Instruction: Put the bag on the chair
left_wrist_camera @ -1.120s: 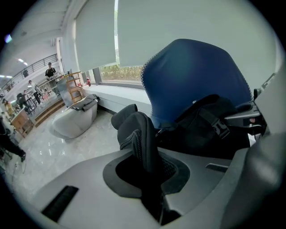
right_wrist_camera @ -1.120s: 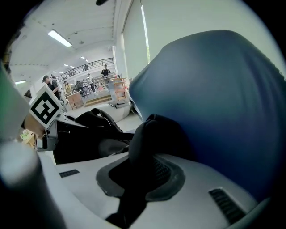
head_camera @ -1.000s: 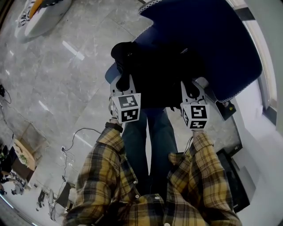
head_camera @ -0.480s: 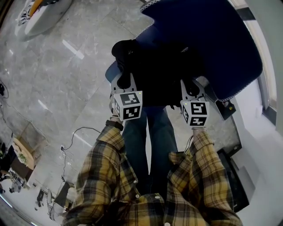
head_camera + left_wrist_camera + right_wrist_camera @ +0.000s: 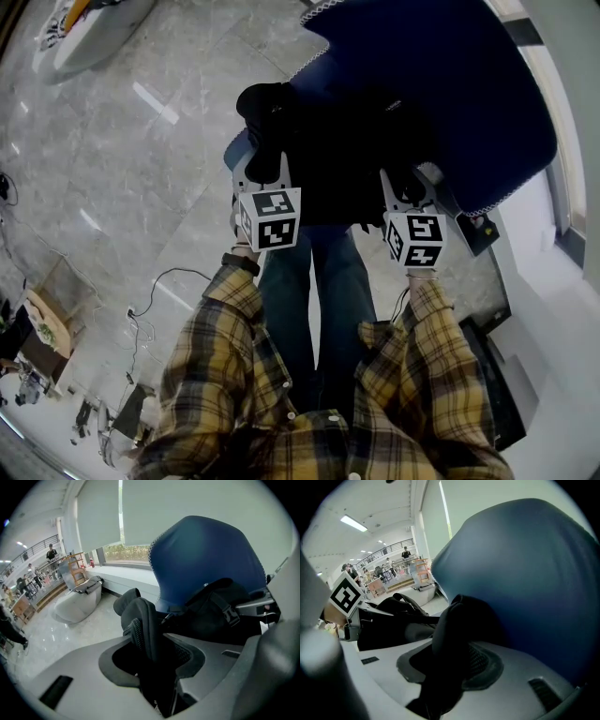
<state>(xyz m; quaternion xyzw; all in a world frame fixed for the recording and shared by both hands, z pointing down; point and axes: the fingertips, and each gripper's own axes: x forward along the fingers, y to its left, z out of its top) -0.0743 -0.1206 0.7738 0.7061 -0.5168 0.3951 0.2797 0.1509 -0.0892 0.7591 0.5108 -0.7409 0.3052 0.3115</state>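
My left gripper [image 5: 263,174] and right gripper [image 5: 405,185] have just been opening and are released, with a strap [image 5: 141,631] of the bag [image 5: 339,155] between each one's jaws. The bag lies just ahead of them, on the chair [image 5: 473,89].

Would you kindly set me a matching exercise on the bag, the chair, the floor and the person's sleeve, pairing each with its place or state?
1. black fabric bag
2. dark blue upholstered chair
3. glossy grey marble floor
4. yellow plaid shirt sleeve

a. reflects bright light streaks
b. rests on blue upholstery
c. covers the person's forearm
d. bears the bag

Pairs: 1-b, 2-d, 3-a, 4-c.
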